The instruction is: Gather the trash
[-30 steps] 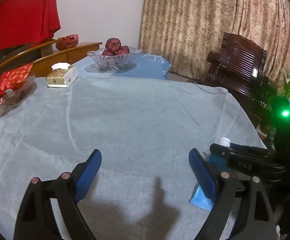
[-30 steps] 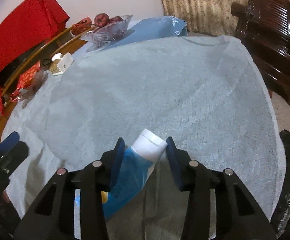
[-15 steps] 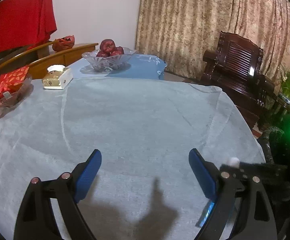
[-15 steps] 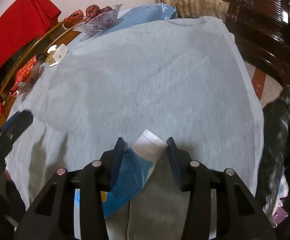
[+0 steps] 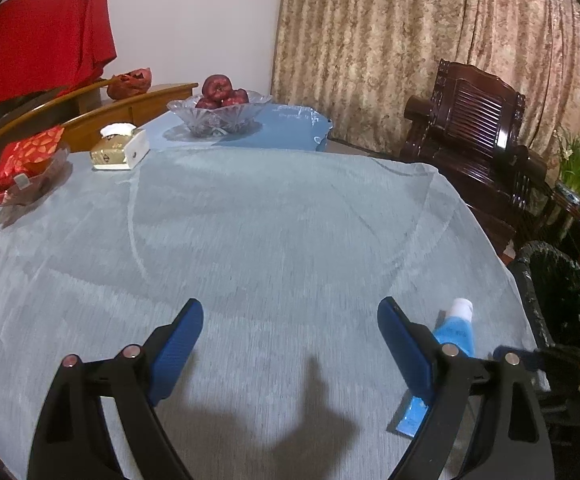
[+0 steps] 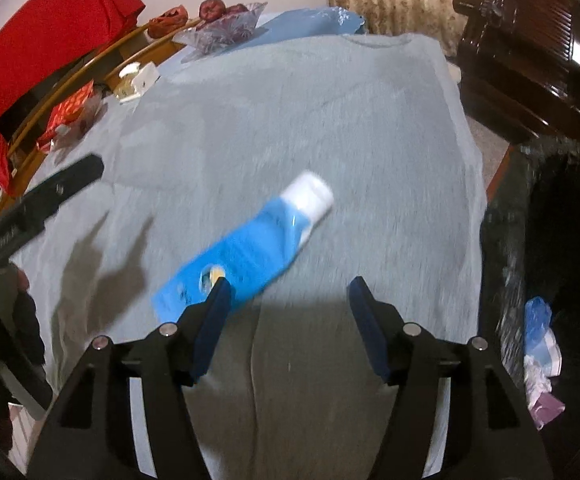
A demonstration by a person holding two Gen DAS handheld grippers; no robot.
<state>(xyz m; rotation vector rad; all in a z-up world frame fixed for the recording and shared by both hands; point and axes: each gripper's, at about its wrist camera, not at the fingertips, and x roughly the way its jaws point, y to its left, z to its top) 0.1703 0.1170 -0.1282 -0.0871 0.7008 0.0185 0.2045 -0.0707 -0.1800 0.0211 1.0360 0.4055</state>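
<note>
Both tongs stand unclenched. Right gripper [image 6: 290,304], at the bottom of the right wrist view, has its blue-padded jaws opening, and nothing is pressed between the pads; the blue plastic tube with a white cap [image 6: 258,248] appears blurred just ahead of them, cap toward the upper right, its flat tail overlapping the tip of the left-hand pad, and whether it touches that pad cannot be told. In the left wrist view the same tube [image 5: 452,332] shows at the lower right, partly hidden behind the right-hand finger. Left gripper [image 5: 290,344] points down over the pale grey cloth-covered table [image 5: 270,240], jaws spread wide and empty. Black-lined trash bin [image 6: 550,240] sits at the right edge of the right wrist view, off the table's edge, with crumpled blue, white and purple wrappers [image 6: 540,360] inside. Clear cut-glass bowl [image 5: 218,114] at the upper centre of the left wrist view holds dark red apples [image 5: 220,90]. Clear shallow dish [image 5: 30,184] at the left edge carries a red patterned packet [image 5: 26,154]. Gold-and-white tissue box [image 5: 120,152] stands between the dish and the bowl.
</note>
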